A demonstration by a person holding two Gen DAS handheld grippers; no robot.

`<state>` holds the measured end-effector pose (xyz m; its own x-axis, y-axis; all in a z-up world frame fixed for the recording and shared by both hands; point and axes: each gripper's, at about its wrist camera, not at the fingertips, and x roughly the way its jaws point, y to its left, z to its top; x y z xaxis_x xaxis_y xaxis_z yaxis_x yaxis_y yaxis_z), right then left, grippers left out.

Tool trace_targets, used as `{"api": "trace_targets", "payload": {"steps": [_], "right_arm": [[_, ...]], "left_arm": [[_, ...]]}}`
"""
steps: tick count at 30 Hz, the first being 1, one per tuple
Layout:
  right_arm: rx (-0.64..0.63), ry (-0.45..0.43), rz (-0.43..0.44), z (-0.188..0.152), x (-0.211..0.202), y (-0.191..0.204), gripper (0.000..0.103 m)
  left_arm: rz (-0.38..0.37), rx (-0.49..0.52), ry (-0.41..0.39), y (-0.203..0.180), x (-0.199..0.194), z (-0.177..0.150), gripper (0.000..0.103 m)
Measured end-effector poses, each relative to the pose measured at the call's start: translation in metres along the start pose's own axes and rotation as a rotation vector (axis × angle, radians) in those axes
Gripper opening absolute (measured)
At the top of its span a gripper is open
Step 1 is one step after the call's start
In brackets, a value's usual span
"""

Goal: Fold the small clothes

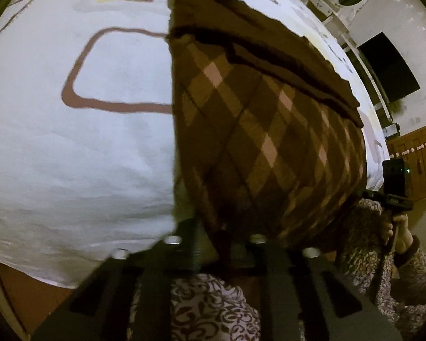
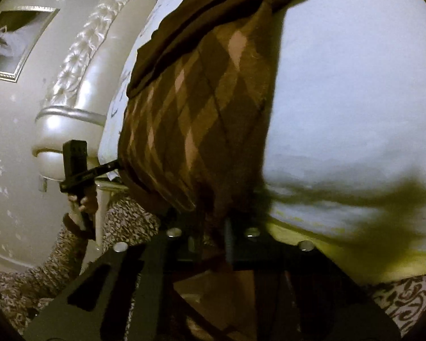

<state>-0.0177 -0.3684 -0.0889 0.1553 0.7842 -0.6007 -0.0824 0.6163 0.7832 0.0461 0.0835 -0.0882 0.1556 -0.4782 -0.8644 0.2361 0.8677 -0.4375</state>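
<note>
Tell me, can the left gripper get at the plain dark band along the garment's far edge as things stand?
Probably not right now: the left gripper is shut on the argyle garment's near edge, and the dark band lies across its whole width, on the bedsheet. It would have to let go first.

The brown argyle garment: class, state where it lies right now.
The brown argyle garment lies on the white bedsheet, right of centre in the left wrist view, its near edge pinched by both grippers at the bed's front edge.
</note>
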Motion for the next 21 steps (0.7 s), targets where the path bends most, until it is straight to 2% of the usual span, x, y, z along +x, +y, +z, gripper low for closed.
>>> {"api": "trace_targets", "payload": {"steps": [4,8,12,16,21], "right_arm": [[-0.017,-0.026,0.016,0.002,-0.009,0.004,0.003],[-0.037,-0.072,0.104,0.003,-0.024,0.016,0.003],[-0.047,-0.145,0.199,0.01,-0.043,0.025,0.003],[-0.058,-0.238,0.253,0.024,-0.071,0.029,0.003],[-0.051,-0.333,0.232,0.059,-0.092,0.018,0.003]], "left_arm": [[0.009,0.027,-0.011,-0.006,-0.001,-0.002,0.004],[-0.137,-0.002,-0.091,-0.002,-0.021,0.0,0.004],[-0.231,-0.037,-0.18,0.008,-0.04,0.003,0.004],[-0.33,-0.124,-0.268,0.024,-0.055,0.015,0.004],[-0.305,-0.158,-0.29,0.026,-0.051,0.046,0.004]]}}
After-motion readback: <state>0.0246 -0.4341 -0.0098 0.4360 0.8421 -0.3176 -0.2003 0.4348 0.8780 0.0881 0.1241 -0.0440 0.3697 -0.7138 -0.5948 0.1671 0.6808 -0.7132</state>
